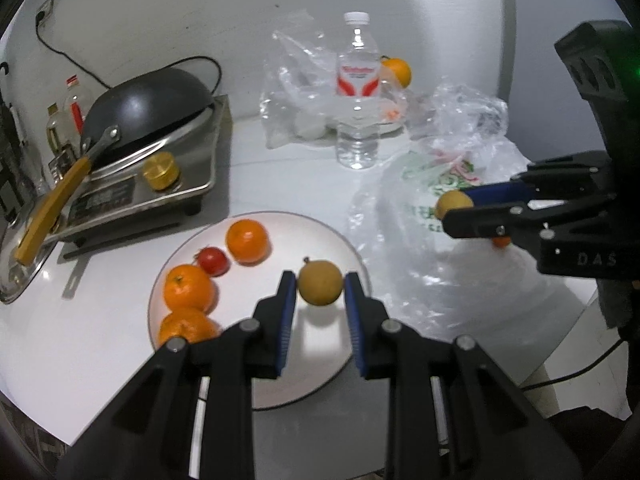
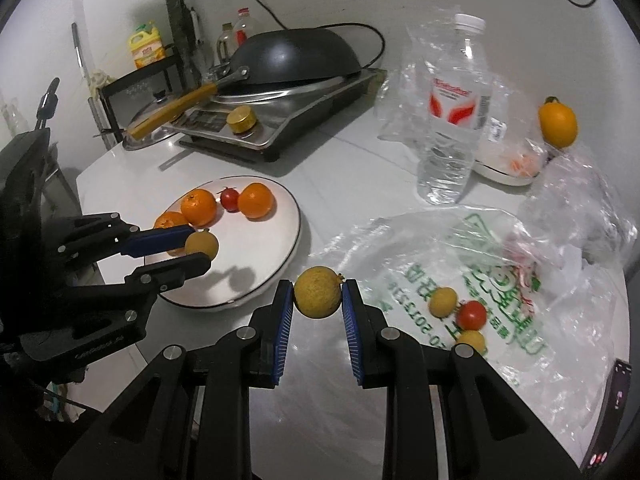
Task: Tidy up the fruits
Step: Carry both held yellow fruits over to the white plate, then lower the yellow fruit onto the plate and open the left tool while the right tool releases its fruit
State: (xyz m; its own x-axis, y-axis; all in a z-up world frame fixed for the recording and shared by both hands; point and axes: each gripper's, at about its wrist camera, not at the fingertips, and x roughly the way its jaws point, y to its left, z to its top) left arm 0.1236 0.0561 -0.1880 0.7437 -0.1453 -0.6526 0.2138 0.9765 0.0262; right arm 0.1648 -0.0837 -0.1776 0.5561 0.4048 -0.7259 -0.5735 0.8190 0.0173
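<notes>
A white plate holds three oranges and a small red fruit. My left gripper is shut on a yellow-brown fruit and holds it just above the plate. My right gripper is shut on another yellow-brown fruit above the table, between the plate and a plastic bag. On the bag lie two small yellow fruits and a red one.
A water bottle stands behind the plate among clear bags. An orange fruit rests near a small dish at the back right. A hotplate with an upturned wok stands at the left.
</notes>
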